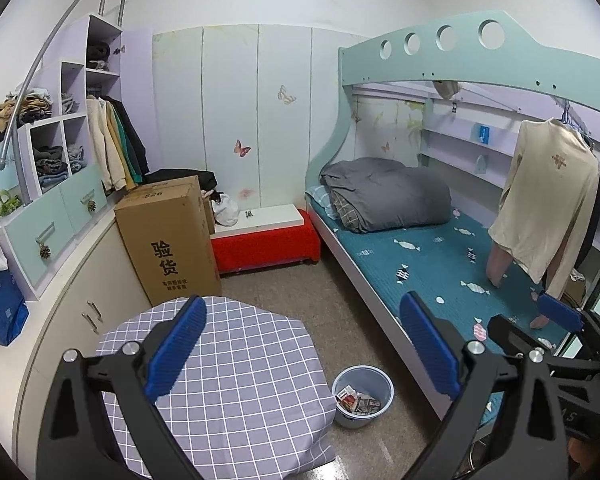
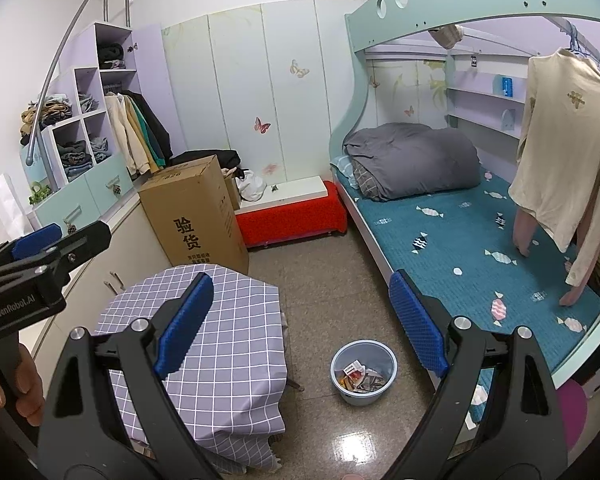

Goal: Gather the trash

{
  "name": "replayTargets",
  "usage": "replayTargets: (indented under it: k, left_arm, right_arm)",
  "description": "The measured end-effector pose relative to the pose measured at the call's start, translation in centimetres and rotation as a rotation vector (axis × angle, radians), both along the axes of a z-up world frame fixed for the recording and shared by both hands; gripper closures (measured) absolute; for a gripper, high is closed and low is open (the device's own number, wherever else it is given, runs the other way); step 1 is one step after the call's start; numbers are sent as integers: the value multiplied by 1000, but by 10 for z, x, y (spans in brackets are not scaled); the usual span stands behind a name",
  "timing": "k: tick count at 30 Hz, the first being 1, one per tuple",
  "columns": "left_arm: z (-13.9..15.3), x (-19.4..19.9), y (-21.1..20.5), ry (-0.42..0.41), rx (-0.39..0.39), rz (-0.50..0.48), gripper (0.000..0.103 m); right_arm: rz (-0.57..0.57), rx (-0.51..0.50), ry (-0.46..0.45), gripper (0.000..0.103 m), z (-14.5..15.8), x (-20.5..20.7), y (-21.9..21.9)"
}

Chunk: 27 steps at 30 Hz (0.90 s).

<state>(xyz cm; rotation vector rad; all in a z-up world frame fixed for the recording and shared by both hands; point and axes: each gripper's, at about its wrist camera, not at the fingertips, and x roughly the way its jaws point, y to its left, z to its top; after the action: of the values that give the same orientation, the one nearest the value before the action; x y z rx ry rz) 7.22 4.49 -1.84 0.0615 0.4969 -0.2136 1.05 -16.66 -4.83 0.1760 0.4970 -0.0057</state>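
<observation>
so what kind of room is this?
Most likely a small bedroom, perhaps a child's: a bunk bed with a folded grey quilt, an open wardrobe of hanging clothes, and a bin holding paper trash on the floor beside it.

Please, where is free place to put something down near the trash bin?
Free: the floor between table, bin and bed; the table top; the bed's middle. Crowded: the corner around the box and red bench.
</observation>
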Motion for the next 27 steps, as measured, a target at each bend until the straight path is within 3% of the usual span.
replayTargets:
  k: [27]
  left_arm:
    - [-1, 4, -1, 6, -1, 0, 8]
  right_arm:
    - [2, 4, 6, 15, -1, 8, 1]
